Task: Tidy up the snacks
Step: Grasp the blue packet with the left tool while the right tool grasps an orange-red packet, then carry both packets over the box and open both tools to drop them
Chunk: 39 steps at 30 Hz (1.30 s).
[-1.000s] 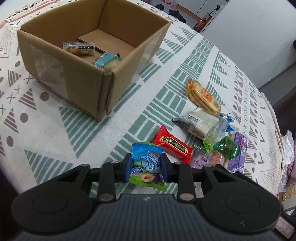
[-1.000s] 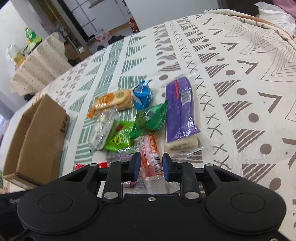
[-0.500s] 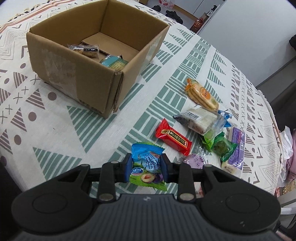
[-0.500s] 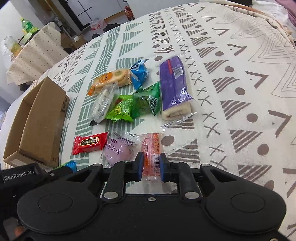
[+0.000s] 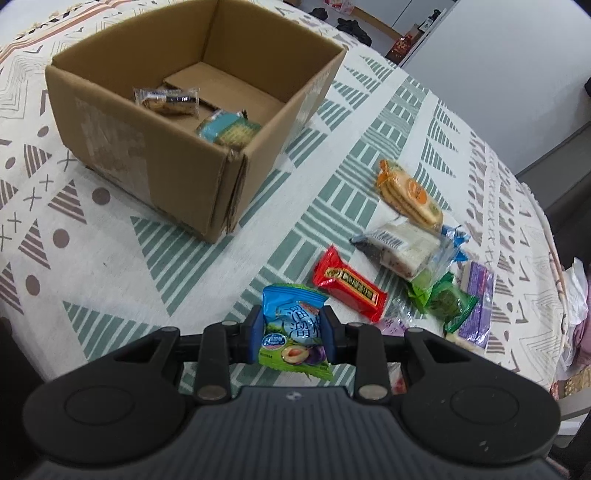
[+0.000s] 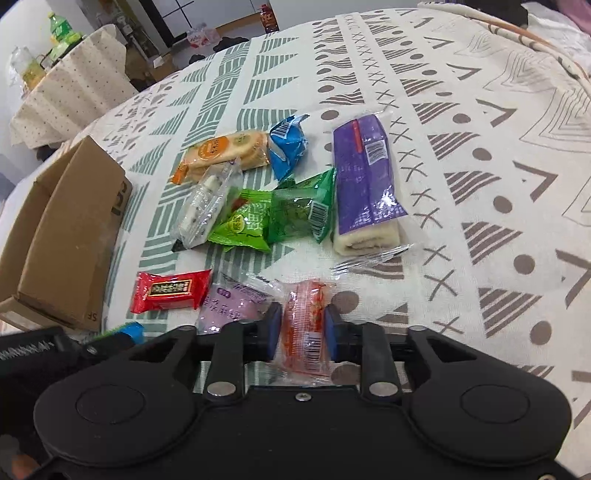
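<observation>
My left gripper [image 5: 290,334] is shut on a blue and green plum candy packet [image 5: 293,330], held above the patterned tablecloth. Ahead of it stands an open cardboard box [image 5: 155,158] with two wrapped snacks [image 5: 166,99] inside. My right gripper [image 6: 302,334] is shut on an orange-pink snack packet [image 6: 304,325], lifted a little over the cloth. Loose snacks lie beyond it: a red packet [image 6: 170,291], a pale purple packet [image 6: 232,302], green packets [image 6: 251,223], a purple cake roll [image 6: 364,184], an orange cracker pack [image 6: 221,153] and a blue packet [image 6: 288,146].
The cardboard box [image 6: 62,236] sits at the left in the right wrist view, and the left gripper's body [image 6: 33,354] shows at the lower left. A second table with bottles [image 6: 59,31] stands far behind. The cloth drops off at the table's rounded edge.
The right gripper closed on the orange-pink packet and lifted it off the pile, pulling back. The left gripper kept its hold on the plum packet while its view drew back from the box.
</observation>
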Each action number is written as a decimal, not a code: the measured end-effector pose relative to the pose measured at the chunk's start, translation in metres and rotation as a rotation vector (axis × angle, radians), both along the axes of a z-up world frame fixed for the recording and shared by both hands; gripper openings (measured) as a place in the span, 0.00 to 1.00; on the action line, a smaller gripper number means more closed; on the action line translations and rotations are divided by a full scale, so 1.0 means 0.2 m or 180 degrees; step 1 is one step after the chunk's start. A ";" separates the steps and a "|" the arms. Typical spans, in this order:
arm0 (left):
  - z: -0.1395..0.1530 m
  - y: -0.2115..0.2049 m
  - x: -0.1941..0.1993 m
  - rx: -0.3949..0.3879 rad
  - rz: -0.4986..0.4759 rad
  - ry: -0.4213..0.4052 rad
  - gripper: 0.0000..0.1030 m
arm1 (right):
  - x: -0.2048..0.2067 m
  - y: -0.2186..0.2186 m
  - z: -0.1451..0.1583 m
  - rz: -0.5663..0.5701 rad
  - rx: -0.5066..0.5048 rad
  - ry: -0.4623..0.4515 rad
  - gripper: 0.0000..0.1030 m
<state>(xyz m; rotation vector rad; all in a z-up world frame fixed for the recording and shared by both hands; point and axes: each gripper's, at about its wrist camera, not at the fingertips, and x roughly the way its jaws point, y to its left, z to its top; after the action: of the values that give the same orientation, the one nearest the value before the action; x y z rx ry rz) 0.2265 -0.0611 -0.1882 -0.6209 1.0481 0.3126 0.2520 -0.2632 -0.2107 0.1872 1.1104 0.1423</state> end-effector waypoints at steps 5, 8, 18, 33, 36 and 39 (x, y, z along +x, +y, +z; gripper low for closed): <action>0.05 0.01 0.00 0.0082 -0.0016 -0.0116 0.30 | -0.01 0.00 0.03 -0.0004 0.0050 -0.0033 0.19; 0.08 0.03 -0.01 0.0093 -0.0004 -0.0135 0.30 | -0.03 0.00 0.07 -0.0010 0.0086 -0.0116 0.19; 0.24 0.04 -0.07 0.0265 -0.0018 -0.0320 0.30 | -0.07 -0.05 0.20 -0.0077 0.0410 -0.0483 0.19; 0.44 0.17 -0.14 0.0522 0.0074 -0.0585 0.30 | -0.12 0.12 0.36 0.0423 0.1008 -0.0911 0.19; 0.47 0.21 -0.15 0.0546 0.0095 -0.0625 0.30 | -0.11 0.15 0.37 0.0460 0.1076 -0.0930 0.19; 0.49 0.25 -0.16 0.0547 0.0130 -0.0651 0.30 | -0.12 0.20 0.39 0.0512 0.1068 -0.0979 0.19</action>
<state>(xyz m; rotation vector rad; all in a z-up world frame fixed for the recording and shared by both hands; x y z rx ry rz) 0.1941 -0.0111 -0.0896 -0.5082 0.8040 0.3631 0.2284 -0.2240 -0.1335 0.3627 0.7884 0.4868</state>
